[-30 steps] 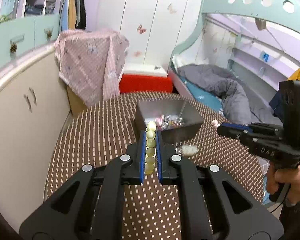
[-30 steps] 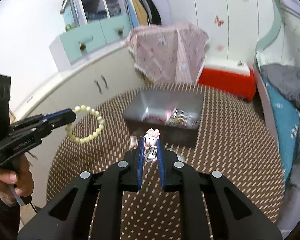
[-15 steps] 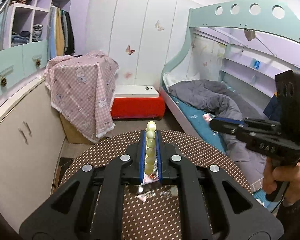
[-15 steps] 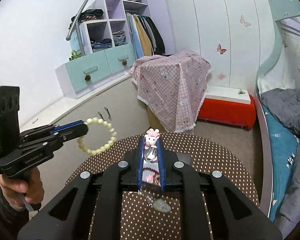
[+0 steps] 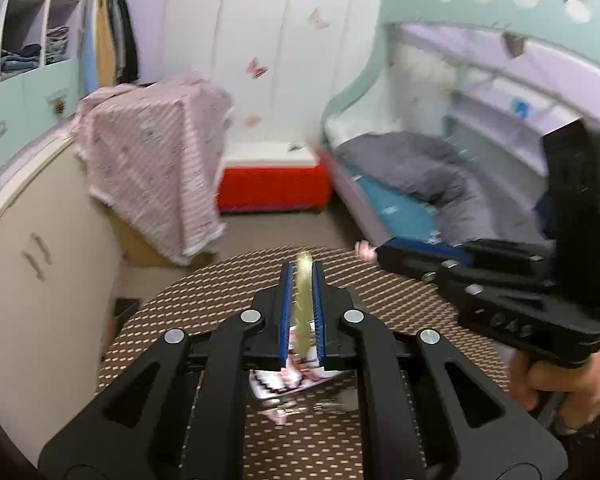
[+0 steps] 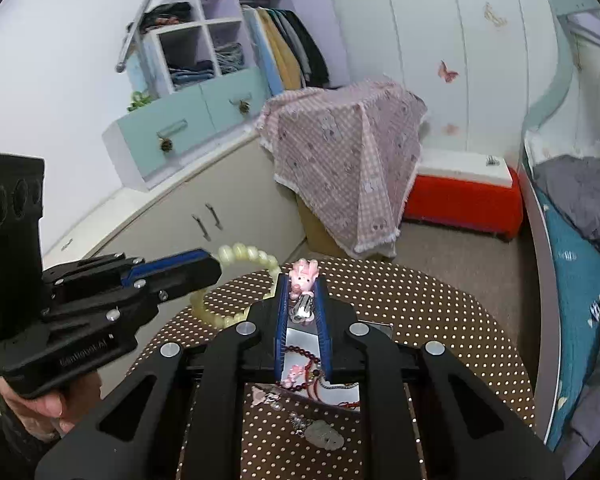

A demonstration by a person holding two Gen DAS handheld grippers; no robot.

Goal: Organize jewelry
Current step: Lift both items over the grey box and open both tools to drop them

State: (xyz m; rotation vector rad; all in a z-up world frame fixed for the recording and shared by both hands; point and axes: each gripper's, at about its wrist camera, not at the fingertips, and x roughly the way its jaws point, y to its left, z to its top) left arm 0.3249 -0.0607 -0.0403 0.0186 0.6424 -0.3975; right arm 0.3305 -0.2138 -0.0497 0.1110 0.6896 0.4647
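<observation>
Low in the right wrist view, a flat pale pendant lies on the brown polka-dotted cloth of the round bench. Just above it a shiny metal box holds a tangle of dark red beads and small pink trinkets. Over the box, the right gripper has its blue-padded jaws drawn narrow on a pink bunny charm with a silvery metal clasp, the bunny poking out past the tips. At the left of that frame the left gripper, matte black plastic, pinches a ring of smooth, pale yellow-green round beads, the bracelet, which hangs as a loop above the bench.

In the blurred left wrist view the left gripper shows the same bracelet edge-on, a smeared yellow strip between close-set jaws. At centre right the right gripper shows pink at its tip.

Beyond the bench stand a pink checked cloth with a fringed hem, draped over something boxy, and a glossy red storage box.
</observation>
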